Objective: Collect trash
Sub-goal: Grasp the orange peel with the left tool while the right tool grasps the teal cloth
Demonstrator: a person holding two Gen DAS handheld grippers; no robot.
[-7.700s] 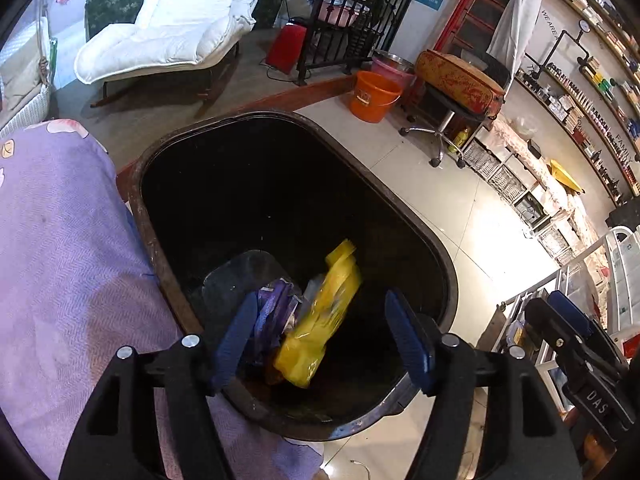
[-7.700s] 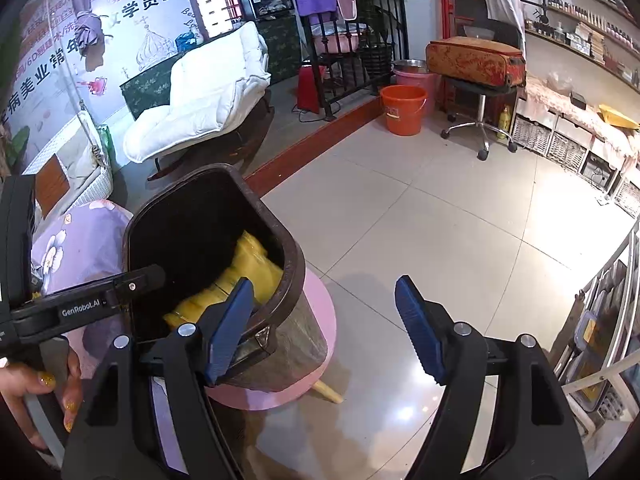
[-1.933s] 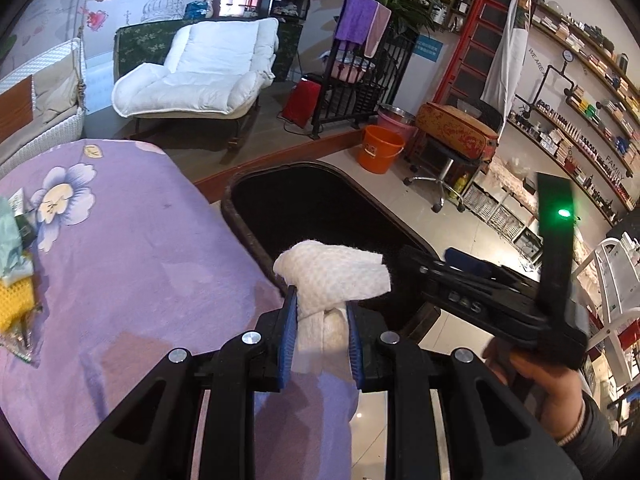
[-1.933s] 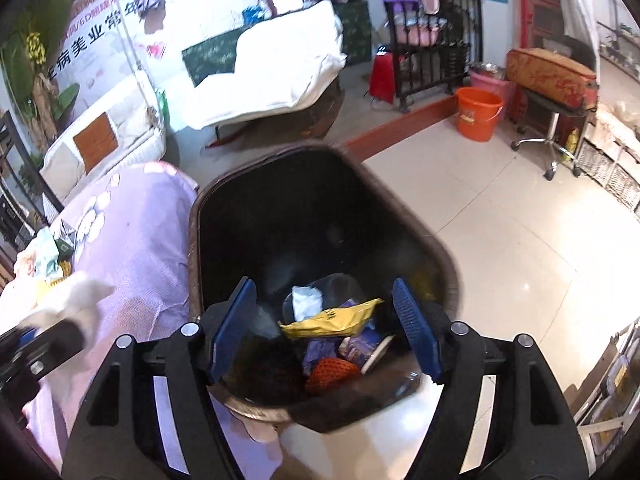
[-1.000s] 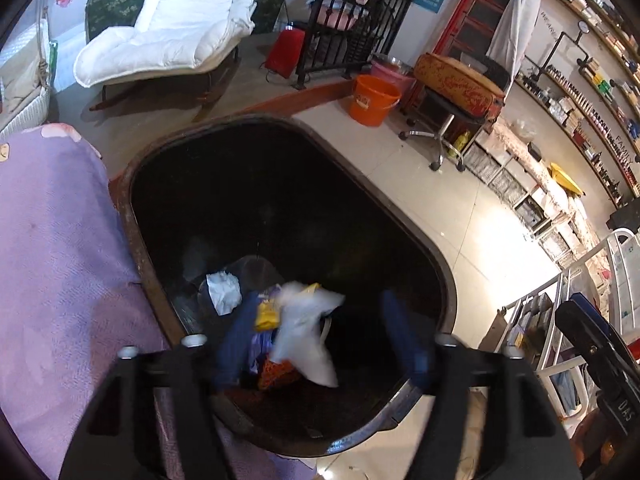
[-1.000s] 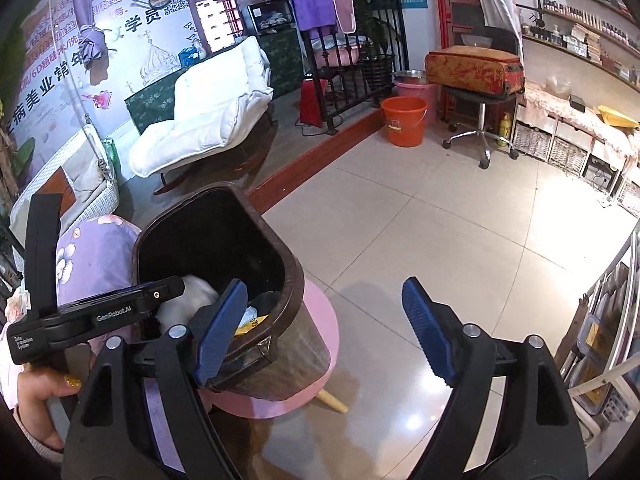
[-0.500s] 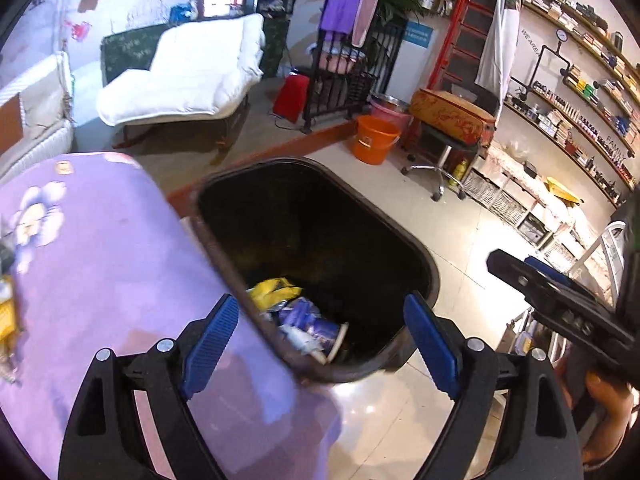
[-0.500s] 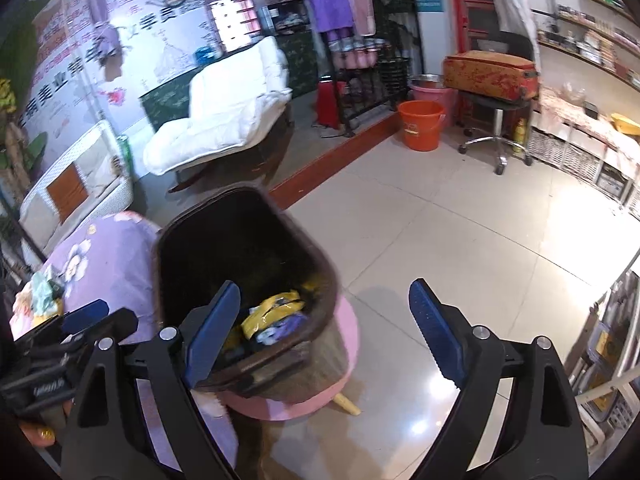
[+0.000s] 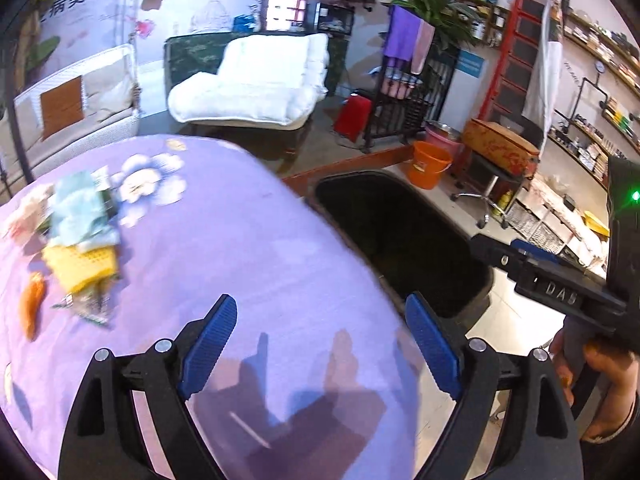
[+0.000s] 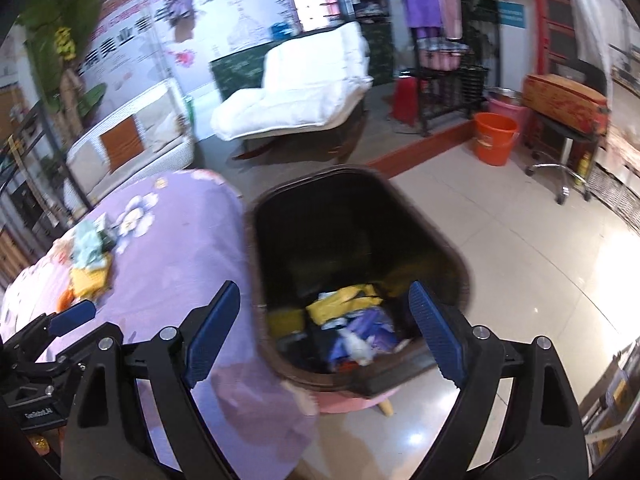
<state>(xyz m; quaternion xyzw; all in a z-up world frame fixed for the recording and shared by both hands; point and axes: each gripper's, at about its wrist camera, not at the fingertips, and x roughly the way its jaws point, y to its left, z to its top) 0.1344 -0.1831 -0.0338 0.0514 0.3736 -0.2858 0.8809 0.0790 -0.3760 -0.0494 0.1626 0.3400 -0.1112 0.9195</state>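
Two wrist views are showing me a table under a purple floral cloth (image 9: 248, 248), with a dark bin (image 10: 360, 240) sitting just beside its edge on a tiled floor (image 10: 520, 248). Behind them a white lounge chair (image 9: 256, 84) and an orange bucket (image 9: 428, 162) are standing near the far wall. Remaining trash (image 9: 80, 240) is lying in a small heap on the far left part of the cloth; more wrappers are lying at the bin's bottom. I am seeing the left gripper (image 9: 320, 344) hovering over bare cloth, its jaws having just been opening, nothing between them. My right gripper (image 10: 324, 330) is tilting downward over the bin's near rim, released and empty.
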